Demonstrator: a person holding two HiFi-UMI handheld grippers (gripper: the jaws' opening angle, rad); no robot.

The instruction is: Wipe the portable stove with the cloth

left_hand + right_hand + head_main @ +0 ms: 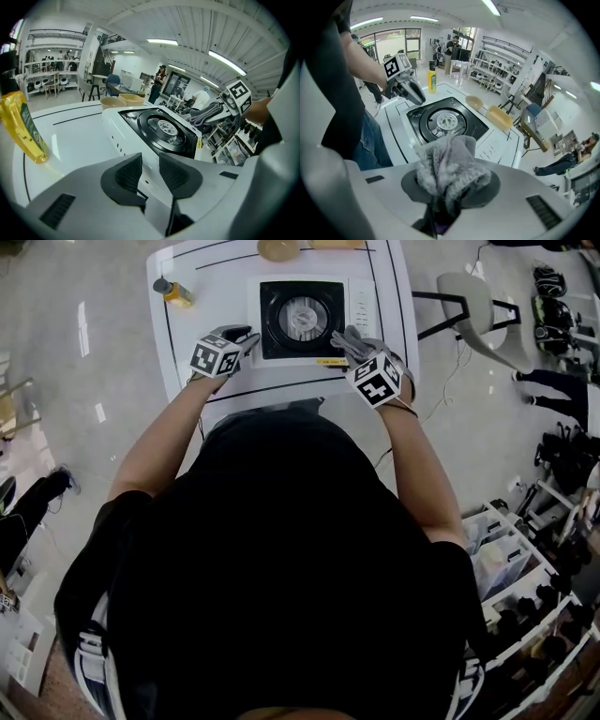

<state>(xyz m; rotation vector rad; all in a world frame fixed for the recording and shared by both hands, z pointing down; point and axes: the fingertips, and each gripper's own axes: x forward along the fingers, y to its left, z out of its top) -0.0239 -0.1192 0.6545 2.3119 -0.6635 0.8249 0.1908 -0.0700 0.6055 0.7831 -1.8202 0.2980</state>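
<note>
Cloth, grey fluffy fabric, is bunched between right gripper jaws, which are clamped tight on it, wad sticking out past the tips. Just beyond and below those tips lies portable stove, white square casing with black round burner well, on white table. Can't tell whether cloth and stove touch. Left gripper jaws partly apart, narrow gap, nothing in it. Stove's white side wall is straight ahead of that gap, close. Yellow plastic bottle stands left of the left jaws, well apart. Tan round bowl sits beyond stove, far from right jaws.
</note>
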